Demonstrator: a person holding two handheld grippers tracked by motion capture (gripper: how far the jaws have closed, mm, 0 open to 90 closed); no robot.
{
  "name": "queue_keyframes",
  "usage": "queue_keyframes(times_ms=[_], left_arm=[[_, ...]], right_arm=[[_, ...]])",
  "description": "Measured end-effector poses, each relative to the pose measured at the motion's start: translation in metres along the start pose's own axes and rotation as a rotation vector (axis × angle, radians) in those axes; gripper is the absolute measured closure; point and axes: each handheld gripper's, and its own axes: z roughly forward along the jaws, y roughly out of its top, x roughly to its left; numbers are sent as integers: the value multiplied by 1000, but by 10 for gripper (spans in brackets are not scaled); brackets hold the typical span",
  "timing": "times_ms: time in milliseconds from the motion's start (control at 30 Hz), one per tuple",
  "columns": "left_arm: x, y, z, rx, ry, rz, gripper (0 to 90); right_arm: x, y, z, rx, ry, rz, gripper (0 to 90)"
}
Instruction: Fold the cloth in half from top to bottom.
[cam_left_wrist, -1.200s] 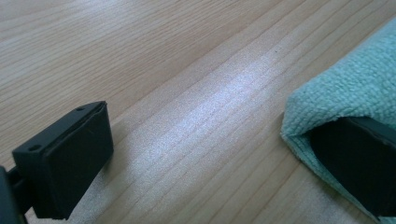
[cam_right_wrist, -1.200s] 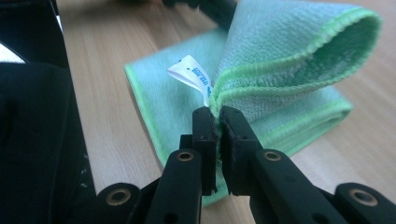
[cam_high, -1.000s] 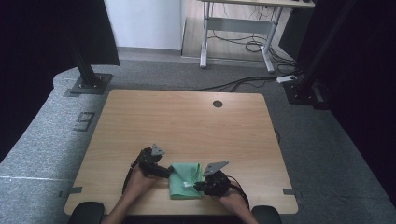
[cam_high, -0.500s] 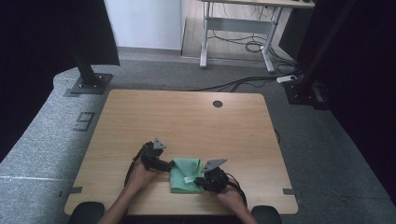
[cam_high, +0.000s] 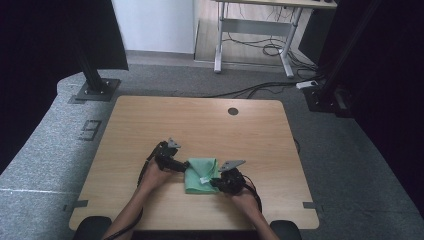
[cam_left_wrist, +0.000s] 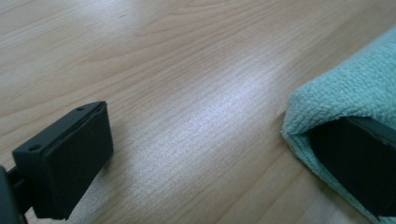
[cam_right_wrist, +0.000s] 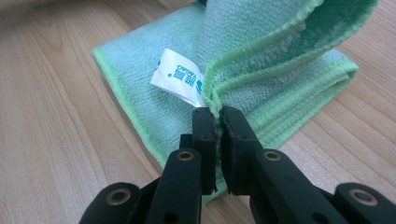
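High view: green cloth (cam_high: 201, 175) at table's (cam_high: 200, 120) six o'clock, between both grippers. Left gripper view: left gripper (cam_left_wrist: 205, 158) wide open, one jaw under cloth. Right gripper view: right gripper (cam_right_wrist: 218, 116) clamped on cloth edge beside label (cam_right_wrist: 180, 77); best lifted slowly, fold kept square.

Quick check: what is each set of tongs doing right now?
Left tongs: open, one jaw tucked inside a fold of the cloth.
Right tongs: shut on the cloth's edge.

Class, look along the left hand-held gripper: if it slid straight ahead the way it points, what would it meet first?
Probably the folded green microfibre cloth: one jaw is already tucked under its fold. The other jaw faces bare wooden table, with nothing ahead as far as the picture shows.
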Motion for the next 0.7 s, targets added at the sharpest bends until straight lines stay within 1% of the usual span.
queue_keyframes(times_ms=[33, 67, 167, 267, 333, 400, 433, 467, 500, 600, 700], left_arm=[[0, 0, -2, 7, -13, 5, 6], [0, 1, -4, 9, -32, 9, 34], [-2, 3, -9, 9, -64, 8, 163], [-8, 5, -17, 3, -94, 26, 186], [-11, 7, -21, -5, -104, 33, 203], [-13, 12, -27, -18, -121, 42, 222], [-14, 15, -30, -31, -132, 40, 231], [-15, 19, -34, -44, -149, 37, 238], [-17, 21, -36, -51, -152, 38, 245], [-22, 34, -40, -67, -162, 55, 254], [-32, 49, -39, -70, -174, 79, 265]], right_arm=[[0, -1, 0, -4, 0, 3, 838], [0, -1, 0, -7, 0, 8, 838], [0, -2, 0, -13, 1, 16, 838], [1, -3, 0, -19, -4, 14, 836], [0, -4, 0, -23, -2, 20, 836], [0, -4, 0, -28, 0, 23, 835], [0, -5, 0, -29, 2, 25, 834], [0, -5, 0, -31, 2, 27, 834], [-1, -5, 0, -33, 4, 30, 833], [-1, -6, 0, -39, 9, 34, 833], [-2, -6, 0, -42, 12, 41, 832]])
